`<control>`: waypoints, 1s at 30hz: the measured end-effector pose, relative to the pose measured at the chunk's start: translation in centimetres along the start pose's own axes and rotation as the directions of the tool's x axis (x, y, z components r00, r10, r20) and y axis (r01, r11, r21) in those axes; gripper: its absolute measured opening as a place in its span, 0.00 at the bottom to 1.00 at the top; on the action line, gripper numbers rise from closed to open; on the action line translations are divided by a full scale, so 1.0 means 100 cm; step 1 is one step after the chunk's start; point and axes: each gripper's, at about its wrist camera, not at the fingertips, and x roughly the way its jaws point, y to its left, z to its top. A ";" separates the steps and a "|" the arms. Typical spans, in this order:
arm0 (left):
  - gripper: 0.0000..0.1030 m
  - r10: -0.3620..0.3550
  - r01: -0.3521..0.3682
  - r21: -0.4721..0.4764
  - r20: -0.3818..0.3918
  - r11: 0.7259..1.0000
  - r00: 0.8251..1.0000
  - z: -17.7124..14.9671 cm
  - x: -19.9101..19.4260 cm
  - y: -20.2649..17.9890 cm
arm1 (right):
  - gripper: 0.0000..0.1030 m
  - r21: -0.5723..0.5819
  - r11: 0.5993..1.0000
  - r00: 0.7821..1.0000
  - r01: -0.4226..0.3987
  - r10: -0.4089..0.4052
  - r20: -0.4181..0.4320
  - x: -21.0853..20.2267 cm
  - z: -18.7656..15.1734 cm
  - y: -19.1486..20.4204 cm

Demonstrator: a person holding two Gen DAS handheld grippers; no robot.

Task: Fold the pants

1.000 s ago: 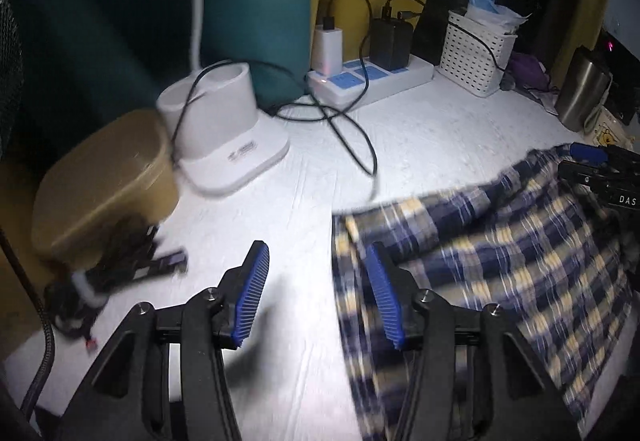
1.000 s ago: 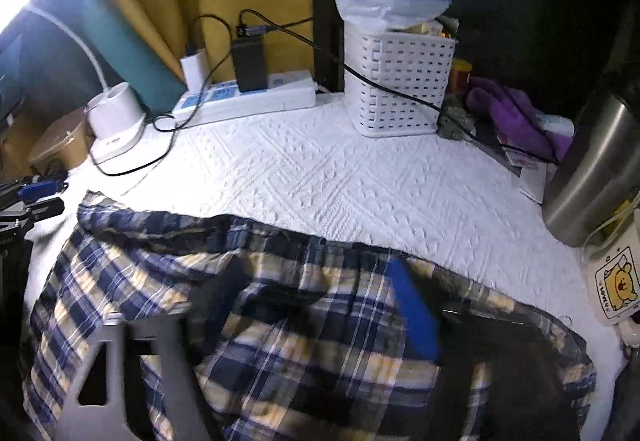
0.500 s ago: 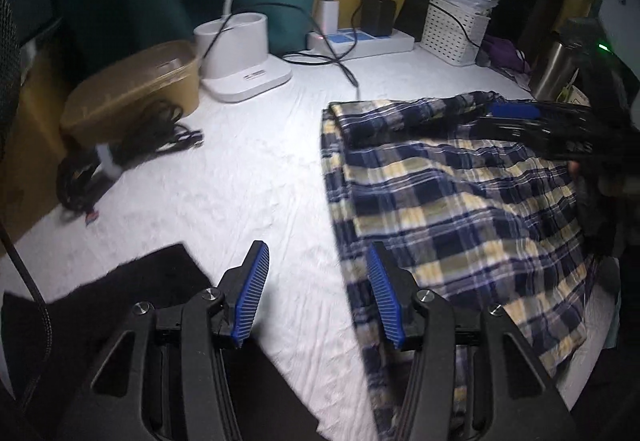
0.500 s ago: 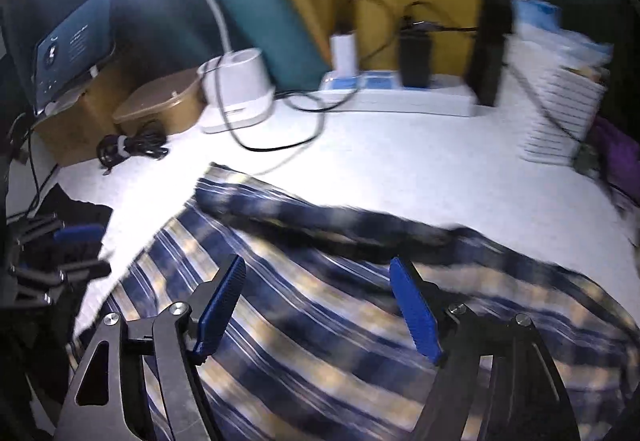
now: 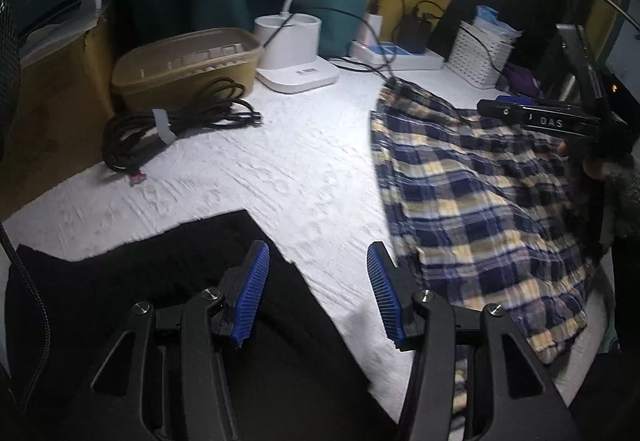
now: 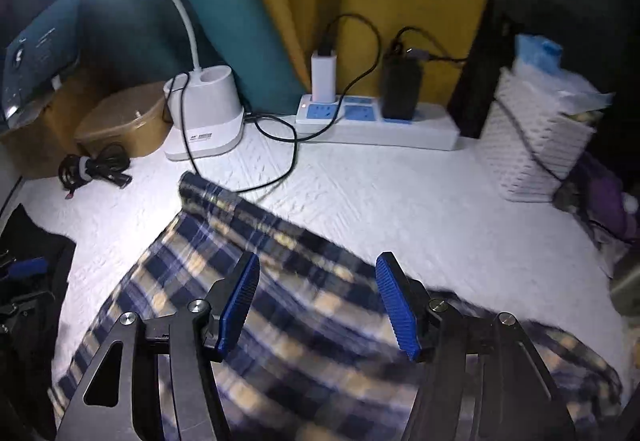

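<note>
Blue, yellow and white plaid pants lie spread on the white quilted cover, reaching from near the power strip to the near edge. My left gripper is open and empty, poised over the cover between a black cloth and the pants' left edge. My right gripper hovers above the middle of the pants. Its jaws are closing, with no fabric pinched between the blue pads. In the left wrist view the right gripper appears over the pants' far right part, held by a hand.
A tan box, a bundled black cable and a white lamp base stand at the back left. A power strip with chargers and a white basket line the back. A loose cable lies near the pants' far corner.
Both grippers have pulled back from the far side toward the near edge. The black cloth has come into the left view. The right jaws have narrowed, and the pants lie flatter.
</note>
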 end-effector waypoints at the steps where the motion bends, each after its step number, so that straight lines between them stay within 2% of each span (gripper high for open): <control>1: 0.50 -0.017 0.017 0.003 -0.001 1.000 1.000 -0.003 -0.001 -0.004 | 0.61 0.001 1.000 1.000 0.009 -0.009 0.004 -0.009 -0.007 -0.001; 5: 0.50 -0.067 0.067 0.005 -0.007 0.998 0.998 -0.013 -0.004 -0.020 | 0.62 0.002 1.000 1.000 0.017 -0.017 0.007 -0.042 -0.034 0.002; 7: 0.50 -0.083 0.083 0.010 -0.006 0.996 0.997 -0.019 -0.007 -0.027 | 0.71 -0.003 1.000 1.000 0.015 -0.015 0.009 -0.059 -0.051 0.009; 8: 0.50 -0.096 0.096 0.014 -0.002 0.995 0.995 -0.022 -0.009 -0.031 | 0.80 -0.008 1.000 1.000 0.009 -0.009 0.011 -0.064 -0.058 0.013; 9: 0.50 -0.111 0.111 0.017 0.000 0.994 0.994 -0.026 -0.011 -0.035 | 0.82 -0.013 1.000 1.000 0.001 -0.001 0.014 -0.072 -0.066 0.018; 17: 0.50 -0.164 0.166 0.059 -0.030 0.984 0.986 -0.053 -0.015 -0.064 | 0.82 -0.043 0.995 0.995 -0.091 0.093 0.038 -0.116 -0.123 0.066; 22: 0.49 -0.167 0.169 0.046 -0.047 0.985 0.985 -0.061 -0.006 -0.060 | 0.82 -0.115 0.984 0.990 -0.137 0.140 0.021 -0.122 -0.144 0.102; 27: 0.29 -0.170 0.172 0.056 -0.044 0.983 0.985 -0.061 -0.007 -0.061 | 0.81 -0.171 0.973 0.987 -0.156 0.159 0.000 -0.120 -0.158 0.127; 28: 0.26 -0.170 0.172 0.063 -0.042 0.983 0.985 -0.061 -0.008 -0.062 | 0.79 -0.183 0.970 0.987 -0.160 0.163 0.002 -0.121 -0.158 0.130; 30: 0.15 -0.168 0.171 0.087 -0.034 0.982 0.985 -0.062 -0.011 -0.065 | 0.68 -0.212 0.966 0.988 -0.150 0.155 0.008 -0.121 -0.159 0.136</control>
